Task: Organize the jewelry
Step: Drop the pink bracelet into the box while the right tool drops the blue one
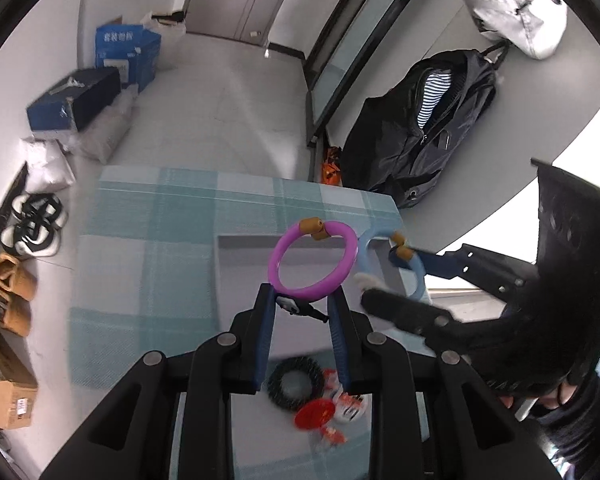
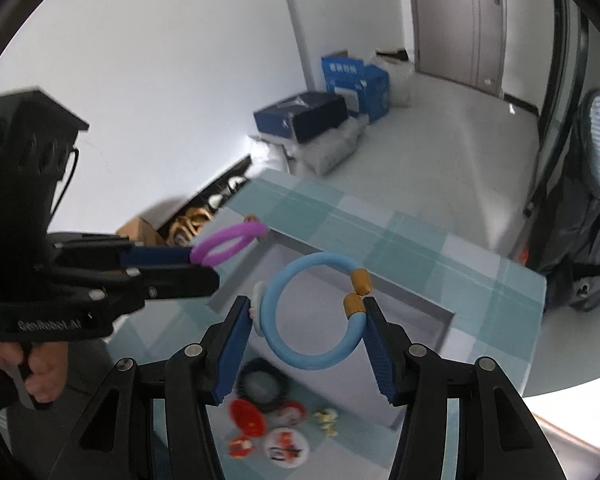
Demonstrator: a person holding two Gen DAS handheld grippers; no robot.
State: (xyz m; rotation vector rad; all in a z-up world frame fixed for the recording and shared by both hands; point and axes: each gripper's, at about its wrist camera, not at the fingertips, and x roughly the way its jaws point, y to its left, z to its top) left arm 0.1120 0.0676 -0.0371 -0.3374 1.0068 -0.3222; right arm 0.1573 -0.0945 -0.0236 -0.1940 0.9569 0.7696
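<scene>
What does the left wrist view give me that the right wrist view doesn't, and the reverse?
Left wrist only: the left gripper from behind, clamping the purple bracelet, and the white bag hanging on the wall.

Right wrist only: the right gripper from behind, holding the blue bracelet, and the hand squeezing the left gripper's trigger.

Both: the two bracelets, the grey tray, the black spiky ring.

The left gripper's black arms hide part of the spiky black ring (image 1: pixel 296 386) and the red and white bits (image 1: pixel 328 412) under it, which are too blurry to name, and the right gripper (image 2: pixel 306 340) hides the near side of the grey tray (image 2: pixel 444 328)
</scene>
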